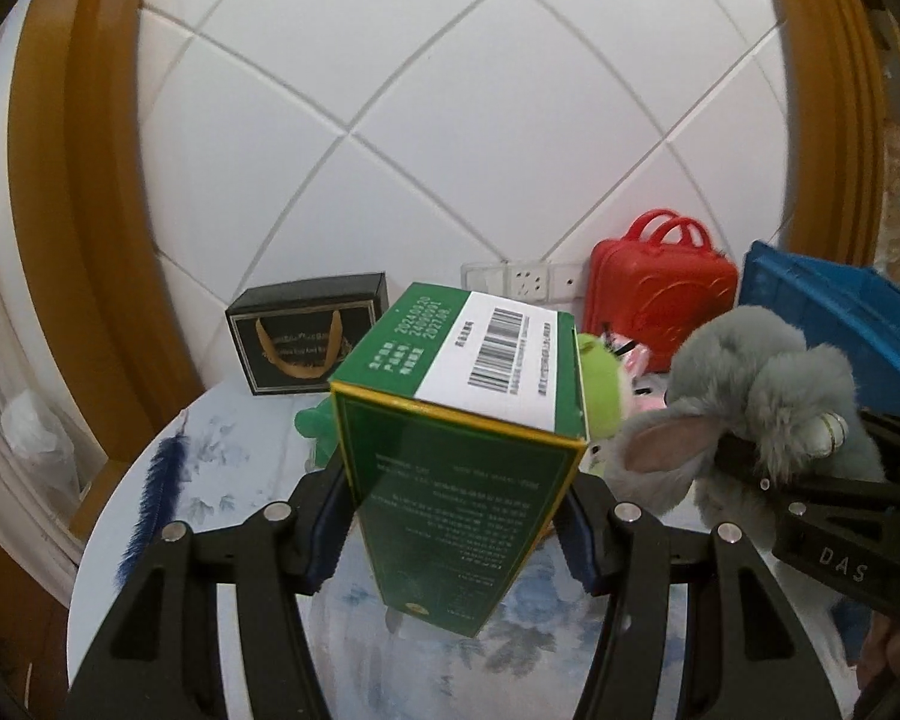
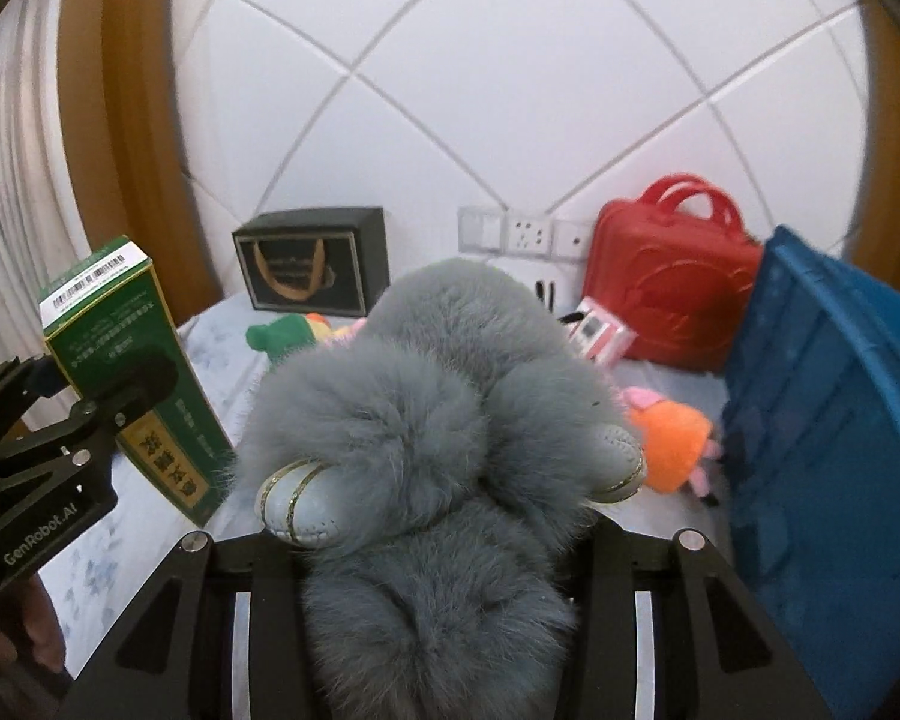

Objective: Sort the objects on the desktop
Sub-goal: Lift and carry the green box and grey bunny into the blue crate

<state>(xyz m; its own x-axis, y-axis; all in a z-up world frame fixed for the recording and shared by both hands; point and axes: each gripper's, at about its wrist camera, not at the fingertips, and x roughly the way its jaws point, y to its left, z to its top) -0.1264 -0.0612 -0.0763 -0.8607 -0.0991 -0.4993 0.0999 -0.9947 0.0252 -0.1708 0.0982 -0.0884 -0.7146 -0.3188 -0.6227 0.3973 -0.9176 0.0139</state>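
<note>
Since I'm sorting two at once, my left gripper (image 1: 456, 531) is clamped on the green box (image 1: 456, 450), lifted left of the blue bin (image 2: 822, 450), while my right gripper (image 2: 438, 546) squeezes the grey plush (image 2: 444, 420) beside it (probably headed in; the bin's inside is hidden).

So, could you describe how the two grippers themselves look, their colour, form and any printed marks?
Both are matte black, angular, with cut-out frames and round silver screw heads. The left gripper has dark blue pads inside its fingers and white "GenRobot.AI" lettering. The right gripper bears white "DAS" letters. No cables show.
</note>
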